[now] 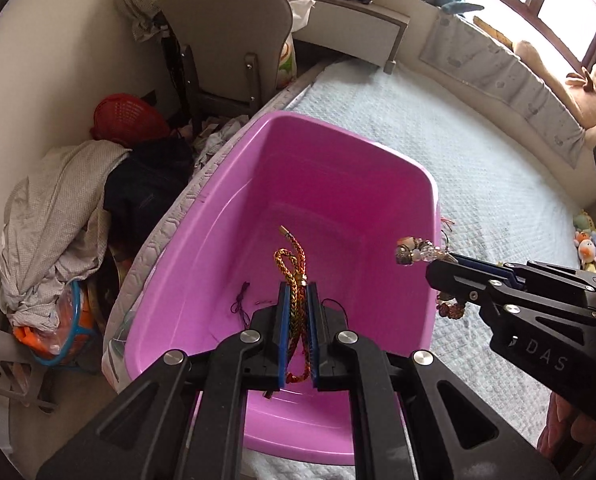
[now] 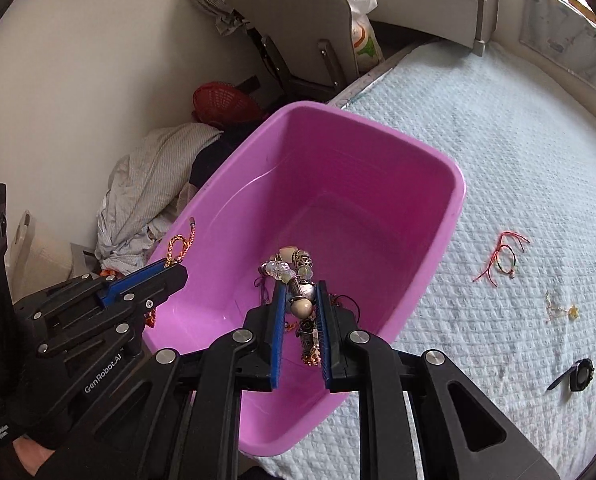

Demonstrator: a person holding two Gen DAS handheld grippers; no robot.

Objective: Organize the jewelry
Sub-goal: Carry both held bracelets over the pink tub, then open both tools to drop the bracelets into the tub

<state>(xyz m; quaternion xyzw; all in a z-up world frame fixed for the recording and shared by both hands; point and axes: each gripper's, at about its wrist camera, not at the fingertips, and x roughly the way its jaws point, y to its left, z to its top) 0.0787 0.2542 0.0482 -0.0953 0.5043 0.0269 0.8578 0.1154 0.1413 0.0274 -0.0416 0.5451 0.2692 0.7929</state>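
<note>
- Ahead of both your grippers, the bed (image 2: pixel 517 160) spreads out under a pale blue quilted cover.
- The pink tub (image 2: pixel 437 240) sits on it, straight ahead.
- Right of your right gripper lie a red string bracelet (image 2: pixel 501 256), a pale yellowish trinket (image 2: pixel 559 309) and a small black round piece (image 2: pixel 581 374).

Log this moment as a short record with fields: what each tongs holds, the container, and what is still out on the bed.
left tongs: shut on braided cord bracelet, held over the tub
right tongs: shut on beaded charm bracelet, held over the tub
container: pink plastic tub, on the bedspread at the bed's edge; thin dark threads on its floor
still on the bed: red string bracelet, small yellowish piece, black round item
</note>
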